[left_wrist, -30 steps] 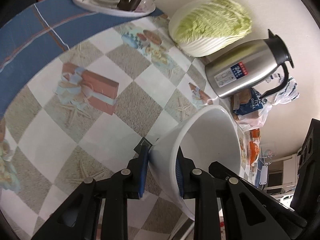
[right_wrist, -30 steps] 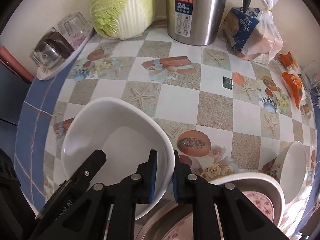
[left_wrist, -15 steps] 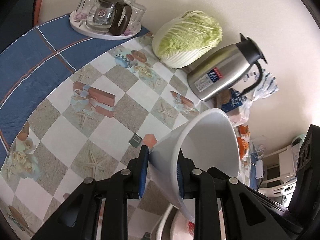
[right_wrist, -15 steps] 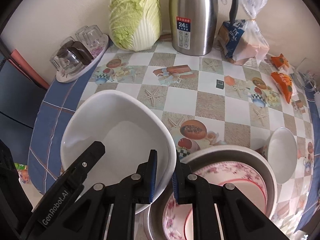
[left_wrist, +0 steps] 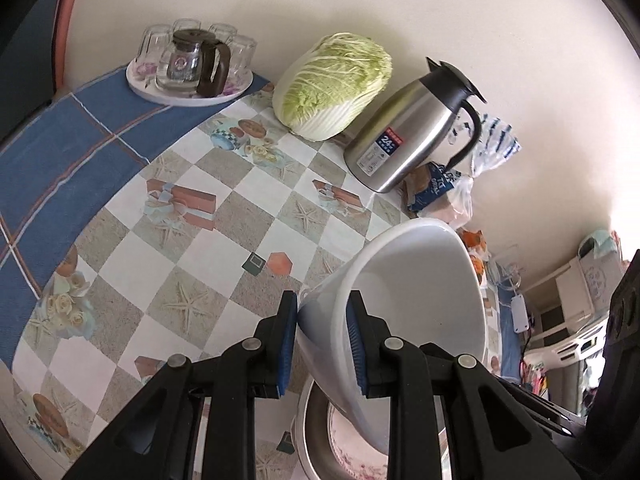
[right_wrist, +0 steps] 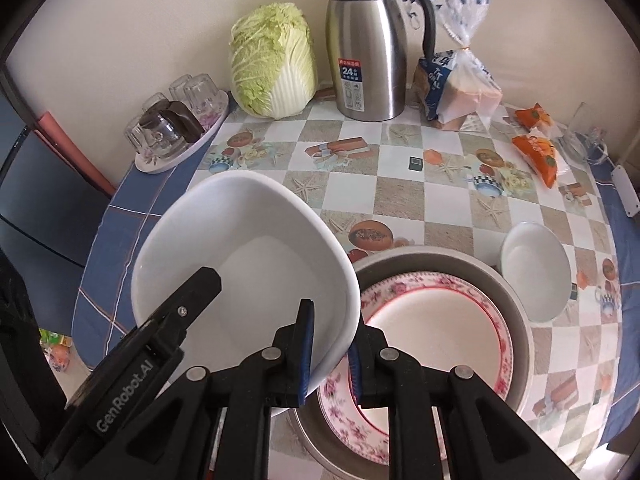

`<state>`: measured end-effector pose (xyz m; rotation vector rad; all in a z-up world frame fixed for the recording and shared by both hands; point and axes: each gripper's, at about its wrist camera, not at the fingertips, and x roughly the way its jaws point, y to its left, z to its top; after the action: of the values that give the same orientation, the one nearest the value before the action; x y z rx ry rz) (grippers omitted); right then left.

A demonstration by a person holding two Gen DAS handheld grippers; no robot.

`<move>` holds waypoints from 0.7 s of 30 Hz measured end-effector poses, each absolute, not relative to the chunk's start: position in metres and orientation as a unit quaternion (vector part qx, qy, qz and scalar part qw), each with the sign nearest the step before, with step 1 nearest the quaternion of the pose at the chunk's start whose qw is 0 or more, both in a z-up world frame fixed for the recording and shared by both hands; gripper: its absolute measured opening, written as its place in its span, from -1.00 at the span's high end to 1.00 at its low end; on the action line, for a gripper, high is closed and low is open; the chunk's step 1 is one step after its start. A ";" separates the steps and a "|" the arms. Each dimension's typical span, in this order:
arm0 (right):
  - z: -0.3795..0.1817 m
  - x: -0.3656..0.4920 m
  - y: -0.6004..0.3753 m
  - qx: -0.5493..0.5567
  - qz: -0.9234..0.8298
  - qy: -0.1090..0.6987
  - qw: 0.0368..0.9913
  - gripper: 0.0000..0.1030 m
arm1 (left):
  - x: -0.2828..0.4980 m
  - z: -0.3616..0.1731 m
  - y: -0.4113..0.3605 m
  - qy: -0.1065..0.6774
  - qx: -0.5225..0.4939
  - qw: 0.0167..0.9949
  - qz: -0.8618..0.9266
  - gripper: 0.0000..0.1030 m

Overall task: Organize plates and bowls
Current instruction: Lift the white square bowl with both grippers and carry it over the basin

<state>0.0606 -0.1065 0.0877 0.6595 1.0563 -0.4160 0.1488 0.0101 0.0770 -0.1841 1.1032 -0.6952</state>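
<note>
While both tongs grip opposite rims of the big white bowl point(right_wrist: 256, 256), left tongs point(left_wrist: 322, 340) and right tongs point(right_wrist: 330, 354) hold it tilted above the flowered plate point(right_wrist: 432, 332) in the metal basin point(right_wrist: 516, 304) on the desk point(right_wrist: 400, 200); the right jaws have just been easing open.

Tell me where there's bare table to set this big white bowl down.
Free: the checkered middle between the cabbage, the thermos and the metal basin. Crowded: the back wall, and the near right around the small bowl.

The white bowl point(right_wrist: 248, 264) hides the near-left edge of the flowered plate point(right_wrist: 436, 336); the kettle's point(right_wrist: 366, 44) label print is too small to read.
</note>
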 end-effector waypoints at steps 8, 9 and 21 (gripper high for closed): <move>0.089 0.027 -0.107 0.341 -0.183 0.453 0.803 0.64 | 0.127 0.093 0.008 0.490 -0.060 0.802 -0.336 0.50; 0.089 0.024 -0.107 0.345 -0.182 0.449 0.804 0.64 | 0.125 0.095 0.007 0.488 -0.056 0.804 -0.336 0.50; 0.077 -0.013 -0.128 0.405 -0.176 0.398 0.804 0.64 | 0.100 0.102 -0.021 0.473 -0.007 0.809 -0.348 0.50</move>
<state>-0.0131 -0.1276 0.0771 0.8677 0.8519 -0.3762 0.1003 -0.0213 0.1021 -0.0157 1.0119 -0.7442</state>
